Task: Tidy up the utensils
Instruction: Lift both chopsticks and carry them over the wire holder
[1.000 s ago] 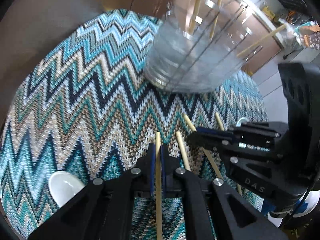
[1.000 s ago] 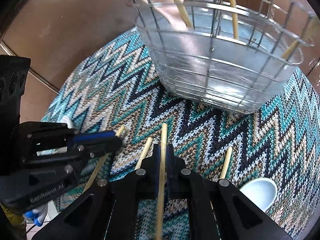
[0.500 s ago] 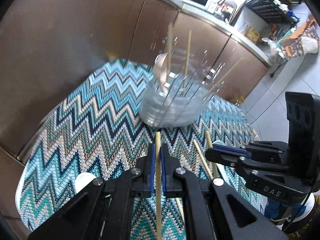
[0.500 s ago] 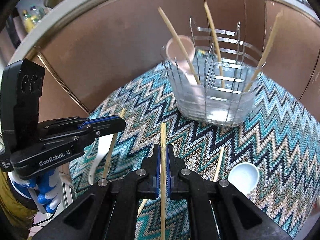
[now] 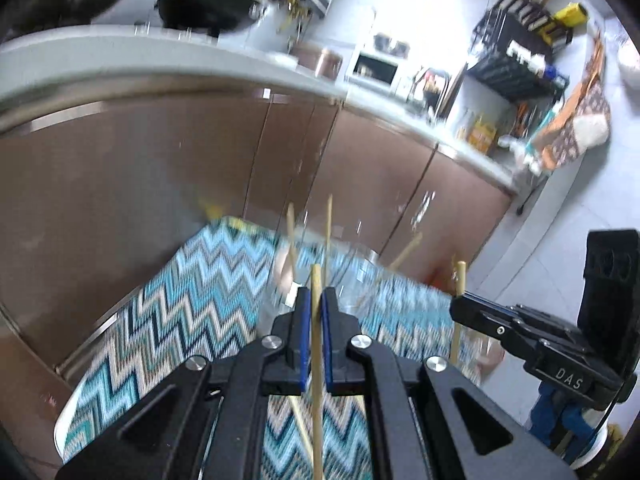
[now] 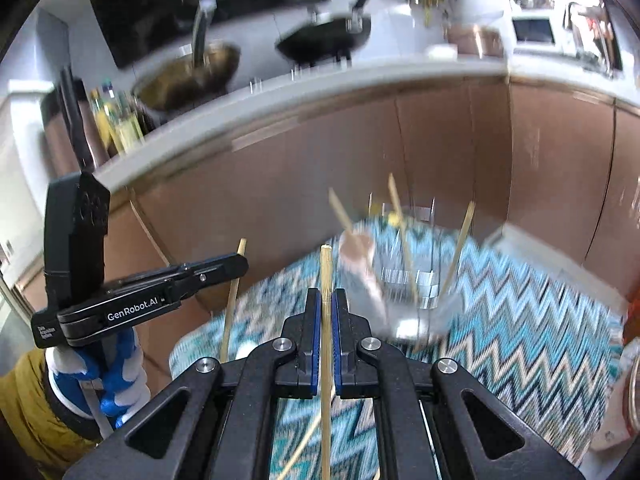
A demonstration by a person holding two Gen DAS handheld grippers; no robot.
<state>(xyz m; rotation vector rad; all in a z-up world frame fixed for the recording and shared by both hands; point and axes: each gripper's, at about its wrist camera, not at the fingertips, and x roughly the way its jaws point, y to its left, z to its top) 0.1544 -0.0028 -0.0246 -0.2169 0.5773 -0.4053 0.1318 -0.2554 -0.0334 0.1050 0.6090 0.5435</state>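
Cloth: zigzag table cover (image 6: 520, 320) spreads ahead of and below both grippers.
Holder: clear wire utensil holder (image 6: 416, 292) stands ahead of the right gripper, slightly to its right; ahead of the left gripper too, blurred.
Left gripper (image 5: 316, 312): clamped on a chopstick (image 5: 317, 360), long axis along the fingers.
Right gripper (image 6: 326, 312): clamped on a second chopstick (image 6: 326, 340), tip forward.
Nearer: cannot tell; both look lifted well clear.
Next, likely: carry forward, tip down into the holder.
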